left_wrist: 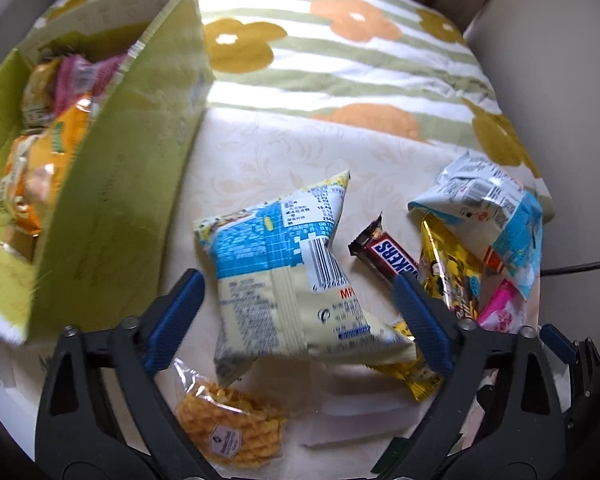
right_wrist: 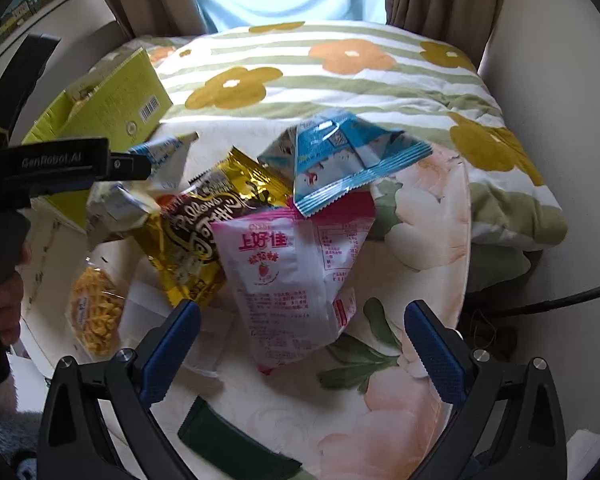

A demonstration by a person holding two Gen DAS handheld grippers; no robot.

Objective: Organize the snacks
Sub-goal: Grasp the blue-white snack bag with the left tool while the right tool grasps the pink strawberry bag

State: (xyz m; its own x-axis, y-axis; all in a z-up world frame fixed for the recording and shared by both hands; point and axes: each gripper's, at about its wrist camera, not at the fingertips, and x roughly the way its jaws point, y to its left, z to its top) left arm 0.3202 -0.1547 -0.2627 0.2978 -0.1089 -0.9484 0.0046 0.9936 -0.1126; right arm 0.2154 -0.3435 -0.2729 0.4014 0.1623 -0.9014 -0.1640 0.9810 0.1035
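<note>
My left gripper [left_wrist: 296, 280] is open, its blue fingers either side of a blue-and-cream snack bag [left_wrist: 296, 272] lying on the table. A Snickers bar [left_wrist: 388, 256], a gold packet [left_wrist: 452, 268], a light-blue bag [left_wrist: 496, 204] and a waffle snack in clear wrap [left_wrist: 228, 428] lie around it. A green cardboard box [left_wrist: 112, 184] at the left holds several orange and pink snacks [left_wrist: 56, 120]. My right gripper [right_wrist: 300, 320] is open over a pink strawberry packet [right_wrist: 288, 280], beside the gold Pillows packet [right_wrist: 196, 232] and the light-blue bag [right_wrist: 348, 160].
A round table with a floral cloth [right_wrist: 380, 400] holds the snacks. A flowered striped quilt [left_wrist: 340, 60] lies behind it. A black cable [right_wrist: 560, 300] runs at the right. A dark green strip [right_wrist: 236, 444] lies near the table's front edge.
</note>
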